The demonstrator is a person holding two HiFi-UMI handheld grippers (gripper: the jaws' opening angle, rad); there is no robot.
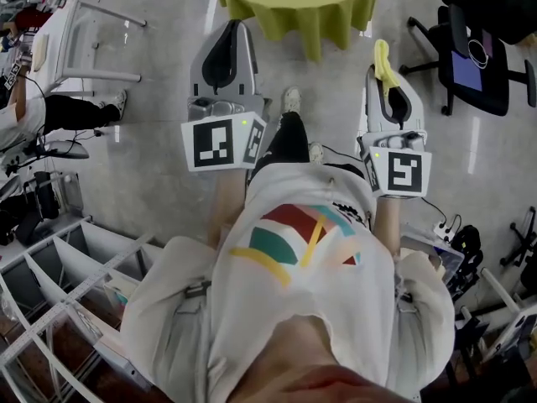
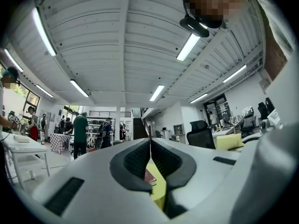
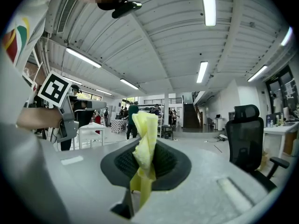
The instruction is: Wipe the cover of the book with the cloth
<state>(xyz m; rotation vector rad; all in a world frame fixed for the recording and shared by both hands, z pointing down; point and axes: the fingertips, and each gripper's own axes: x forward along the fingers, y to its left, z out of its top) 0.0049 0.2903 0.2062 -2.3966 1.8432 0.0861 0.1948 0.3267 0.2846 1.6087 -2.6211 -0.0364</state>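
Right gripper (image 3: 148, 148) clamped on the cloth (image 3: 145, 129), left gripper (image 2: 150, 143) clenched empty: the person should hold that pinch firm while reaching the table (image 1: 294, 11).

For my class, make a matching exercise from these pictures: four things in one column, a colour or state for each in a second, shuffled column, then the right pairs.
Column one
1. left gripper
2. right gripper
3. table
4. office chair

Column two
A. black, standing on the floor at the right of the head view
B. shut on the yellow cloth
C. draped in yellow-green fabric
D. shut, with nothing between its jaws

Pairs: 1-D, 2-B, 3-C, 4-A
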